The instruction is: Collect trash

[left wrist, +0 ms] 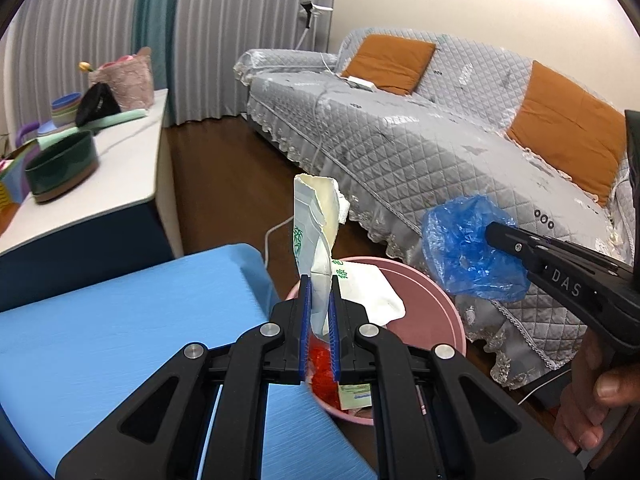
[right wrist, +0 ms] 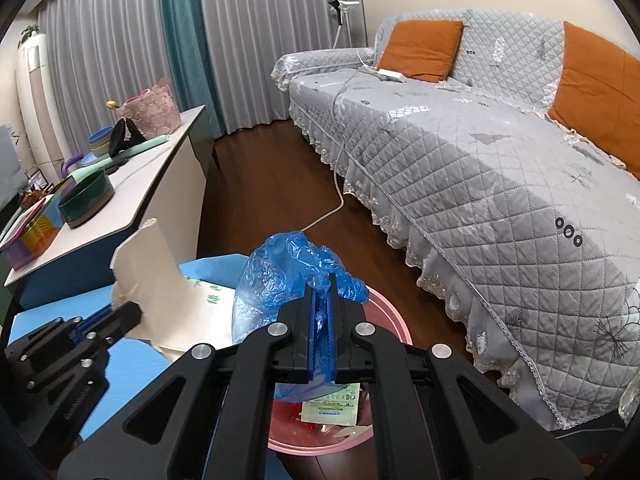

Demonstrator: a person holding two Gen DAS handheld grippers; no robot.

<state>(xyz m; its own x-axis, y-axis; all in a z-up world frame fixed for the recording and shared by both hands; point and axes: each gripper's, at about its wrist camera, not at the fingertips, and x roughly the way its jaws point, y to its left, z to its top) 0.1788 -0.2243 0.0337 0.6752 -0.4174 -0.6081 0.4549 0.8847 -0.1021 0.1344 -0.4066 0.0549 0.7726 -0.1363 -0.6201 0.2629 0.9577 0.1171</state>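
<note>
My left gripper (left wrist: 320, 284) is shut on a torn white paper package with green print (left wrist: 316, 224) and holds it upright above a pink bin (left wrist: 436, 312). The package also shows in the right wrist view (right wrist: 156, 280), with the left gripper (right wrist: 128, 312) at its left. My right gripper (right wrist: 322, 284) is shut on a crumpled blue plastic bag (right wrist: 280, 276) above the pink bin (right wrist: 384, 312). In the left wrist view the bag (left wrist: 468, 248) hangs at the tip of the right gripper (left wrist: 494, 234). The bin holds red scraps (left wrist: 320, 364) and a printed paper (right wrist: 330, 404).
A blue table top (left wrist: 120, 328) lies left of the bin. A grey quilted sofa (right wrist: 480, 160) with orange cushions (right wrist: 424, 48) stands on the right. A white cabinet (right wrist: 152, 184) on the left carries a green bowl (right wrist: 86, 198) and other items. A white cable (right wrist: 336, 184) crosses the dark wood floor.
</note>
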